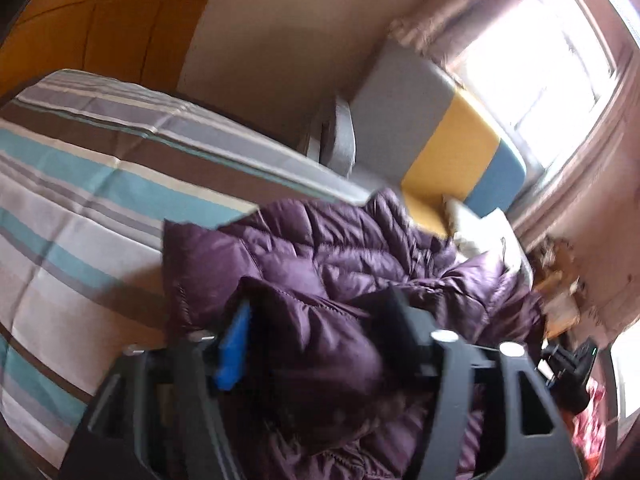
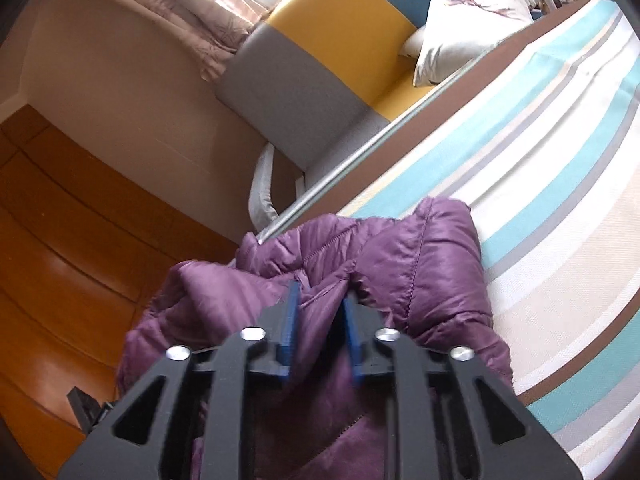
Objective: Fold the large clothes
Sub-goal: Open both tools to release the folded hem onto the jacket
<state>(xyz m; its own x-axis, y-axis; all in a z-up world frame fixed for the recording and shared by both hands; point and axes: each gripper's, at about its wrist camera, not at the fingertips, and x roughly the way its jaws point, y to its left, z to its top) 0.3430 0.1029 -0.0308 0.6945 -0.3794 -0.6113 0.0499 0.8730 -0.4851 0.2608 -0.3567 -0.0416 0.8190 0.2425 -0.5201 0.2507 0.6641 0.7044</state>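
A purple quilted down jacket point(image 1: 340, 248) lies crumpled on the striped bed cover point(image 1: 80, 200). My left gripper point(image 1: 316, 320) sits low over it with its jaws wide apart; a puffy fold bulges up between the blue pad point(image 1: 234, 344) and the black finger opposite, and neither presses on it. In the right wrist view the jacket point(image 2: 420, 256) hangs over the bed's edge. My right gripper point(image 2: 320, 292) has its blue pads point(image 2: 292, 320) a little apart, with a loose fold of the jacket lying between them, not pinched.
The bed cover point(image 2: 560, 200) stretches wide beside the jacket. A grey, yellow and blue headboard point(image 2: 340, 12) with a white pillow point(image 2: 472, 20) stands at the far end. Wooden floor point(image 2: 60, 260) lies below the bed's edge. A bright window point(image 1: 540, 60) and cluttered things point(image 1: 560, 280) are at the right.
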